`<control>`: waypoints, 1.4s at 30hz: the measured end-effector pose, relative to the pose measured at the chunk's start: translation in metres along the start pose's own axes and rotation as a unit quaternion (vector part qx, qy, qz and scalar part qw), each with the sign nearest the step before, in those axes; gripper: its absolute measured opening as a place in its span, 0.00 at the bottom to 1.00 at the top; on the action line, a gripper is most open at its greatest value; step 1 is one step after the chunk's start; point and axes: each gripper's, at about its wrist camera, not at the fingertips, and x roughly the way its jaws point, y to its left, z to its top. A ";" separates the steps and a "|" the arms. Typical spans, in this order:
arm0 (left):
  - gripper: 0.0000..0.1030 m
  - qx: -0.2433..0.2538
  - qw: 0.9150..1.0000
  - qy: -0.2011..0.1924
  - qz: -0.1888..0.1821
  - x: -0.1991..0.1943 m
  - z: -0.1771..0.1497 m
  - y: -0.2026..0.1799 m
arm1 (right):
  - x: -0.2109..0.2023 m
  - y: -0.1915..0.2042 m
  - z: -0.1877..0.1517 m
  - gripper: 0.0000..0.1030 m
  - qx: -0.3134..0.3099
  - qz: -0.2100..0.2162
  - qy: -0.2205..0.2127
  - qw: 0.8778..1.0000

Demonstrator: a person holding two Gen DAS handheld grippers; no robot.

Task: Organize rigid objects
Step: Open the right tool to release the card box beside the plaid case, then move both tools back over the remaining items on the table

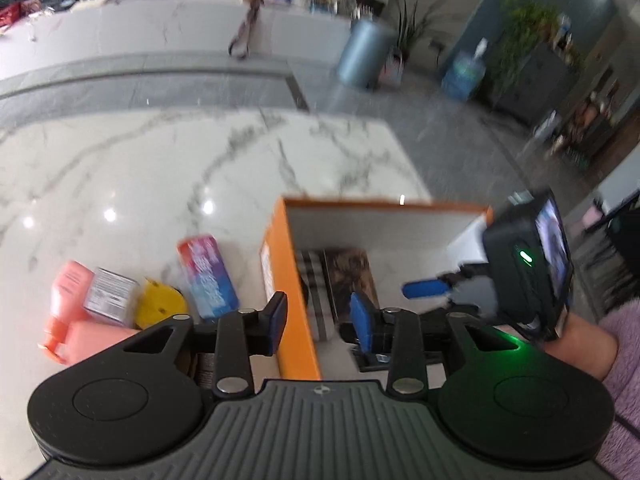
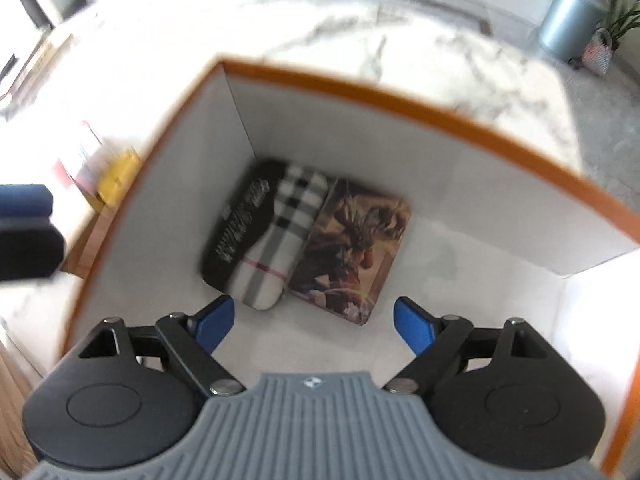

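Note:
An orange box (image 1: 273,264) with a white inside stands on the marble table; it also shows in the right wrist view (image 2: 360,92). Inside lie a black box (image 2: 236,224), a plaid case (image 2: 280,240) and a brown picture box (image 2: 356,244). My right gripper (image 2: 316,326) is open and empty above the box floor, and it also shows in the left wrist view (image 1: 426,289). My left gripper (image 1: 322,322) is open and empty, its fingers straddling the box's left wall. Left of the box lie a red-blue box (image 1: 208,276), a yellow item (image 1: 160,308), a grey box (image 1: 110,294) and a pink bottle (image 1: 66,304).
The marble table (image 1: 160,168) ends at a far edge with grey floor beyond. A blue-grey bin (image 1: 362,52) and plants stand on the floor. A white counter (image 1: 120,36) runs across the back.

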 end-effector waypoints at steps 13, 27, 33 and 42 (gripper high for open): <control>0.41 -0.042 0.995 -0.078 0.035 -0.080 -0.024 0.093 | -0.089 0.077 -0.023 0.69 0.085 0.067 -0.193 0.975; 0.46 -0.108 0.992 0.011 0.061 -0.039 -0.071 0.181 | -0.029 0.191 -0.017 0.54 0.021 0.086 -0.135 0.987; 0.52 -0.209 0.977 0.033 0.035 -0.025 -0.082 0.199 | 0.006 0.199 0.019 0.41 -0.027 0.043 -0.105 0.993; 0.62 -0.313 0.949 0.043 0.008 -0.002 -0.085 0.211 | 0.041 0.208 0.040 0.28 -0.089 -0.017 -0.040 0.995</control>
